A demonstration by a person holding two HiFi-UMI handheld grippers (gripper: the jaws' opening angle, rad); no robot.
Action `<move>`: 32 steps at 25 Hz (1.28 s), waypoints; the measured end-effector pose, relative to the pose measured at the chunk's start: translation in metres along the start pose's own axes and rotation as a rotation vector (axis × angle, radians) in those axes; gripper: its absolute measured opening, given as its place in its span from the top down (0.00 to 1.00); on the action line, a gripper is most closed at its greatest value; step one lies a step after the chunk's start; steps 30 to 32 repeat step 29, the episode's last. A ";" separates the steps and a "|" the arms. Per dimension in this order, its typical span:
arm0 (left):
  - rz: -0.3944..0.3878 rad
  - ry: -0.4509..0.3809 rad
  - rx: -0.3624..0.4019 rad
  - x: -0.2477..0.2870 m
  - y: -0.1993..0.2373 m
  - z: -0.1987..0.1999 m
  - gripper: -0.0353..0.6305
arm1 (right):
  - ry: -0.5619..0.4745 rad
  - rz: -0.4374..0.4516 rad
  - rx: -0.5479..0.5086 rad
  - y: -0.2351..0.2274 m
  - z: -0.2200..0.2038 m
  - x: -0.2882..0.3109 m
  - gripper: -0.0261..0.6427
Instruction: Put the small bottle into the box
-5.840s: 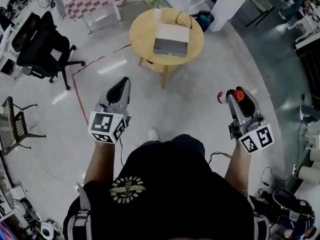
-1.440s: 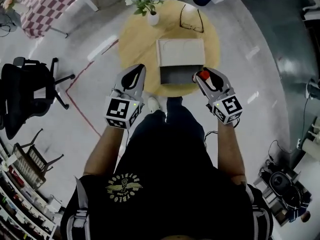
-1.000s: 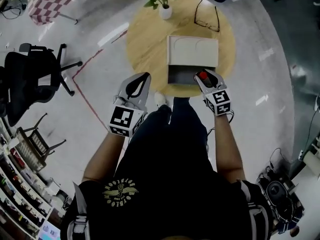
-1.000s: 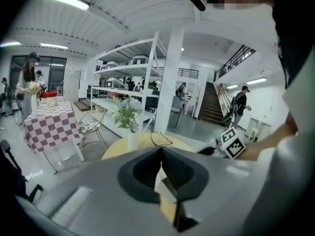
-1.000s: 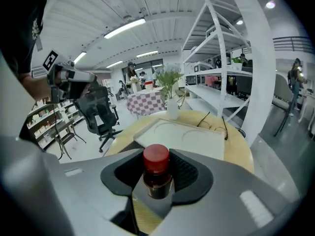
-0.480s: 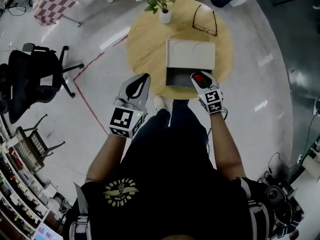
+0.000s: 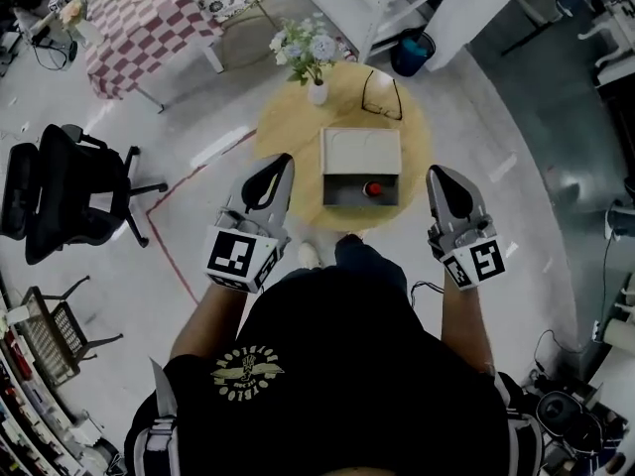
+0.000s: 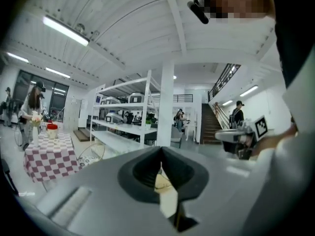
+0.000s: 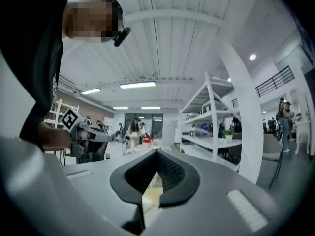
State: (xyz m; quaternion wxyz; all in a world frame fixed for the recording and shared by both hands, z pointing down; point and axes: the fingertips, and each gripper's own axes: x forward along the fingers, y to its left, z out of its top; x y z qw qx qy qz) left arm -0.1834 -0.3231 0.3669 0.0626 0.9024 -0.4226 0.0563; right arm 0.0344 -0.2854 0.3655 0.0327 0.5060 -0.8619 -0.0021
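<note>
Resting in the box (image 7: 361, 152), the small bottle (image 7: 373, 188) lies left of your right gripper (image 7: 440, 174) — jaws just closed, empty; left gripper (image 7: 280, 163) likewise.

No legible text: only coded square markers on the cubes of the left gripper (image 7: 282, 162) and right gripper (image 7: 438, 173), and an unreadable yellow emblem (image 7: 245, 373) on the black shirt (image 7: 347, 395).

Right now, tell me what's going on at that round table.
A person stands at the round table with a tool in each hand. The small bottle lies inside the open box. The right tool has just closed its jaws on nothing; the left tool is shut and empty too. Both are held clear of the box, one each side.
</note>
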 end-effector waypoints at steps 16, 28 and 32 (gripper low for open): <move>-0.012 -0.025 0.026 0.008 -0.034 0.016 0.95 | -0.043 -0.120 0.015 -0.027 0.036 -0.052 0.95; 0.070 -0.027 0.033 0.065 -0.087 0.024 0.95 | -0.064 0.002 0.025 -0.091 0.033 -0.059 0.95; 0.073 -0.032 0.033 0.070 -0.093 0.026 0.95 | -0.066 0.009 0.025 -0.096 0.032 -0.062 0.95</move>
